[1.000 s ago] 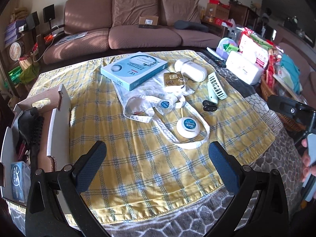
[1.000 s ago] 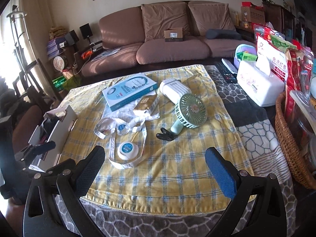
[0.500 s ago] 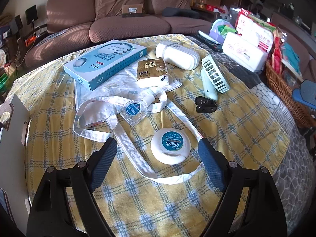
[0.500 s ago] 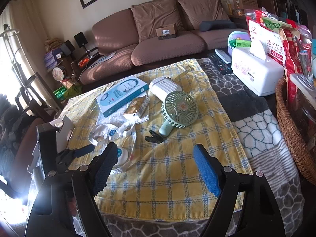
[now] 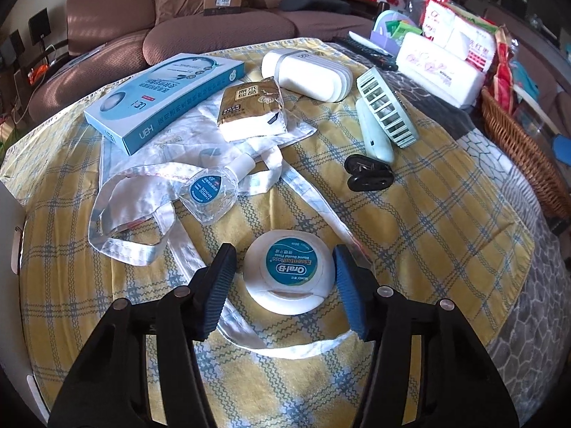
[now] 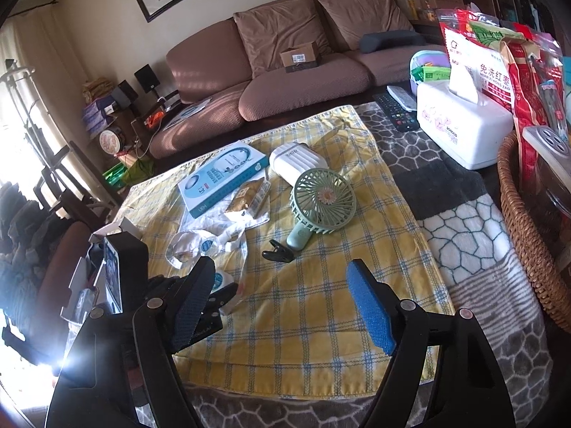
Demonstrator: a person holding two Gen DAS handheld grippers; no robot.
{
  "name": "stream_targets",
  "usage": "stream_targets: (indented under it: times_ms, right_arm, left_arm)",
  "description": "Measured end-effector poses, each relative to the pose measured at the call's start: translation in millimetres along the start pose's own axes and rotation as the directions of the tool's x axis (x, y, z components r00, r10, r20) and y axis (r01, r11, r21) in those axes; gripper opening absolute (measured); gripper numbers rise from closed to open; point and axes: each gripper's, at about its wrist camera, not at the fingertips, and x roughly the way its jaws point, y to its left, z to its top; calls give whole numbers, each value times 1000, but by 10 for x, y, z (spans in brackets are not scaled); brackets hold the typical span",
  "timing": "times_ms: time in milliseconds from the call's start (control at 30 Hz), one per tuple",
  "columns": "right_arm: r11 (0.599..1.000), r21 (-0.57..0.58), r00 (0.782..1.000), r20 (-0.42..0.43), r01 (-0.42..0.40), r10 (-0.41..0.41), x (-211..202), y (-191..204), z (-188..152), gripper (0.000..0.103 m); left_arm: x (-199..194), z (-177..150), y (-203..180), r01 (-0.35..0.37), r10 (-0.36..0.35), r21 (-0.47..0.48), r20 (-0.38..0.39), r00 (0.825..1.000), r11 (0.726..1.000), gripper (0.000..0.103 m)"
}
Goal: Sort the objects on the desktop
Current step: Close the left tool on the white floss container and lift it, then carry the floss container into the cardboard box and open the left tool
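A round white dental floss case [image 5: 289, 271] lies on the strap of a white tote bag [image 5: 142, 192], on the yellow checked cloth [image 5: 446, 235]. My left gripper [image 5: 283, 249] straddles the case with its jaws closing. The right pad is at the rim and a thin gap remains on the left. Beyond lie a small clear bottle [image 5: 210, 192], a black clip [image 5: 367, 176], a green hand fan [image 5: 382, 117], a tissue pack [image 5: 249, 107], a white case [image 5: 307, 75] and a blue box [image 5: 164, 100]. My right gripper [image 6: 282, 274] hovers open over the cloth's near part, nothing between its pads.
A wicker basket [image 6: 528, 235] full of snack bags stands at the right edge. A white tissue box [image 6: 460, 128] and remotes [image 6: 396, 107] sit behind it. A brown sofa [image 6: 285, 71] runs along the back. An open cardboard box [image 6: 117, 226] stands left of the cloth.
My left gripper came forward and down to the floss case and its jaws narrowed around it. My right gripper's jaws narrowed somewhat and it shifted slightly toward the table.
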Motion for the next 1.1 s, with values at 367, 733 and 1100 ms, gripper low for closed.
stream_targets:
  times_ms: [367, 733, 1100]
  right_arm:
    - [997, -65, 999, -19, -29, 27, 66, 203, -62, 79]
    - [969, -183, 985, -79, -168, 156, 47, 846, -267, 79]
    - [914, -292, 957, -158, -280, 243, 131, 1864, -477, 79]
  left_arm:
    - [-334, 45, 170, 56, -52, -64, 56, 997, 996, 46]
    - [-1812, -324, 1139, 68, -43, -135, 175, 984, 989, 46]
    - [-2236, -1066, 2549, -133, 171, -300, 104, 980, 945, 46]
